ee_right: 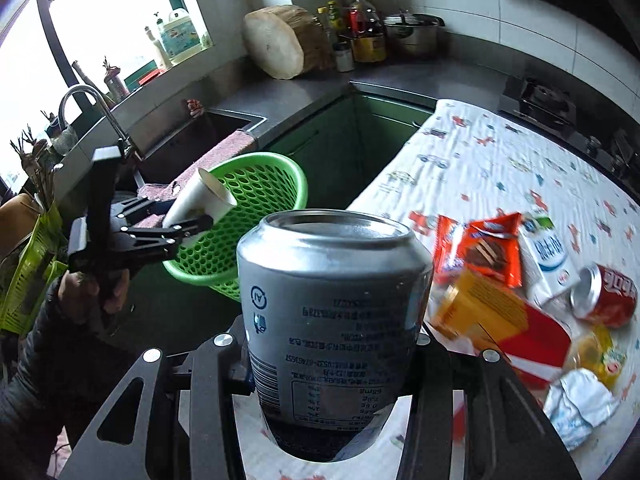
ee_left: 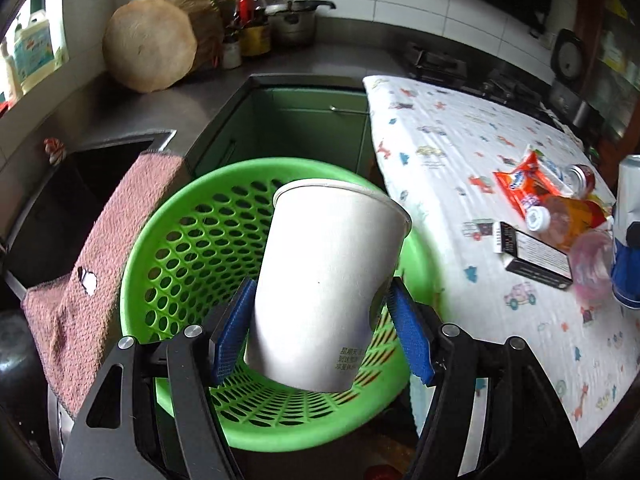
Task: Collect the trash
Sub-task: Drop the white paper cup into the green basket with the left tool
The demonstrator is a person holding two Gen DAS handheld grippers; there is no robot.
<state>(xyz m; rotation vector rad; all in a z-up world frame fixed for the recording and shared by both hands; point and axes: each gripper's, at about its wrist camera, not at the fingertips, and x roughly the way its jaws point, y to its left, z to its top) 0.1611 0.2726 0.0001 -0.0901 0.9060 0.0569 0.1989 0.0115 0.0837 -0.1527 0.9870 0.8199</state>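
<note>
Paper cup and drink can both gripped, near the green basket.

White paper cup (ee_left: 328, 280) clamped between blue pads of left gripper (ee_left: 324, 332), long axis tilted, open mouth aimed up and away over the green perforated plastic basket (ee_left: 192, 240). Silver aluminium can (ee_right: 332, 320) clamped upright in right gripper (ee_right: 332, 364), rim uppermost, above the edge of the patterned cloth-covered surface (ee_right: 500, 160). Left hand (ee_right: 96, 288) wrapped round its handle, gripper angled downward toward basket.
</note>
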